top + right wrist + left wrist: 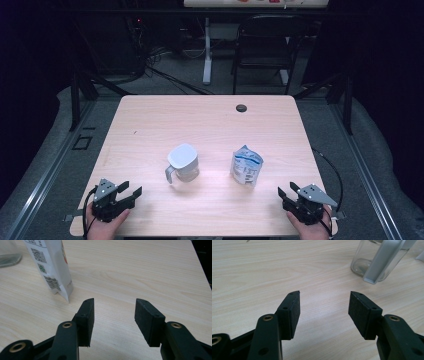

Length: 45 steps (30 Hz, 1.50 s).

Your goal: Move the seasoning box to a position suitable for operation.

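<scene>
Near the middle of the tabletop (150, 115) a clear lidded jug (182, 163) is seen, its handle turned toward the near edge; a printed pouch (246, 165) stands upright just to its right, apart from it. The left gripper (129, 190) is held at the near left corner and the right gripper (284, 193) at the near right corner, each with jaws spread wide and nothing between them. The pouch should probably be approached squarely, across its narrow sides, and the jug steadied by its handle. Whether the jug holds anything cannot be told.
</scene>
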Tool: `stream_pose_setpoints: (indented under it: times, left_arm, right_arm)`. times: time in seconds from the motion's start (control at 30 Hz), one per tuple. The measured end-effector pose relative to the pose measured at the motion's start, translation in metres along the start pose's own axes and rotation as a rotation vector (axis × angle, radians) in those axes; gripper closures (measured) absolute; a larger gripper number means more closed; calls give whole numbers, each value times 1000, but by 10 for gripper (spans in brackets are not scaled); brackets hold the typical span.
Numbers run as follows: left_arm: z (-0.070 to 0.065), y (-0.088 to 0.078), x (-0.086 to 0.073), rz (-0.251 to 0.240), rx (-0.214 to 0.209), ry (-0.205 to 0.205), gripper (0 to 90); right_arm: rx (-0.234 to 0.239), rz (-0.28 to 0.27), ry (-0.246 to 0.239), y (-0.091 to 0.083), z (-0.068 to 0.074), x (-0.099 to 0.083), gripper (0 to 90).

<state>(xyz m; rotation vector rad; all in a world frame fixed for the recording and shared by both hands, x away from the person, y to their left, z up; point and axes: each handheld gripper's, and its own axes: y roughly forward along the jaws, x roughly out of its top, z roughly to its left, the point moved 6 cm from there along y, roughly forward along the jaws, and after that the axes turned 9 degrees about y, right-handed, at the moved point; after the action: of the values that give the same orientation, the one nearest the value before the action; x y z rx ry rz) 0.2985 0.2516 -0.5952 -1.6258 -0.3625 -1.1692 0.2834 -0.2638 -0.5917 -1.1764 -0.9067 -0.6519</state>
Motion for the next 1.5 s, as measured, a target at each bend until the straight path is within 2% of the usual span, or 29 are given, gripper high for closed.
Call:
stream_pose_setpoints:
  times: [0.23,0.53,0.73,1.07,1.17,1.5]
  left_arm:
    - [1,2,1,1,7,3,420]
    - [-9,5,6,-10,-14,20,422]
    - [-14,6,6,2,-31,37,450]
    - [-20,4,11,-28,-26,32,450]
    - [-23,4,13,-43,-27,52,452]
    - [-35,8,22,-53,-35,62,453]
  right_arm:
    - [8,7,-22,4,4,0,495]
    - [-13,-9,2,-5,-5,0,491]
    - [-20,-12,8,-5,-5,-1,491]
    - [-24,-3,6,-5,-7,-2,492]
    - [-23,-6,9,-4,-6,-2,492]
    - [-26,-1,10,-4,-7,-3,495]
